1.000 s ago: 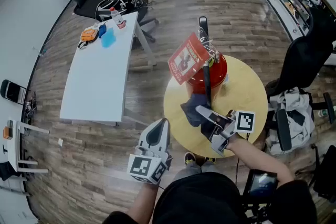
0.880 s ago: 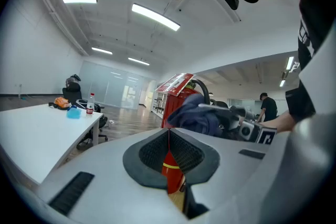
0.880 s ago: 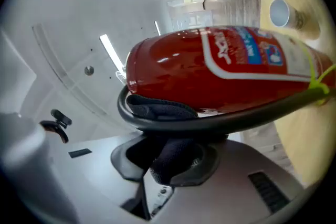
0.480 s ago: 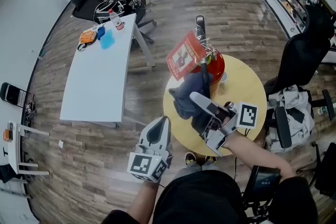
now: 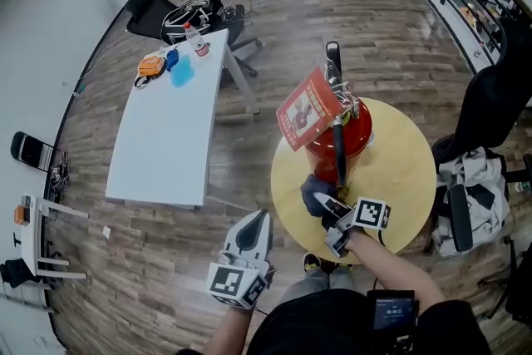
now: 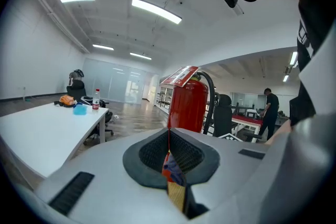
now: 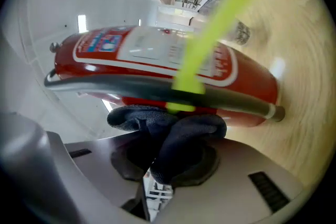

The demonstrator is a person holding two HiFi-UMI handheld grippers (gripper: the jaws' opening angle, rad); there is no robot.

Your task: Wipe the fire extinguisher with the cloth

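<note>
In the head view the extinguisher [image 5: 337, 137] stands upright on the round table [image 5: 399, 170], close to its far left edge, with a red card [image 5: 307, 108] hanging at its neck and a black hose [image 5: 338, 154] running down its near side. Our right gripper [image 5: 332, 216] reaches in over the near edge and holds the dark cloth [image 5: 316, 194] low against the near side of the body. Our left gripper [image 5: 249, 241] hangs off the table over the floor, well apart from everything. In the left gripper view its jaws are pressed together on nothing, and the extinguisher shows beyond them, untouched. In the right gripper view the jaws pinch the cloth tightly, so that a bunched wad bulges out ahead of them. The wad meets the red body right under the hose and its yellow band [image 7: 184, 92]. To wipe well here, we judge that the wad should stay flat on the paint and travel along the body beside the hose, not across it, since the cloth could snag there. Pressure should be gentle, because nothing steadies the extinguisher near the table's edge. The idle left gripper could brace it at the top.
</note>
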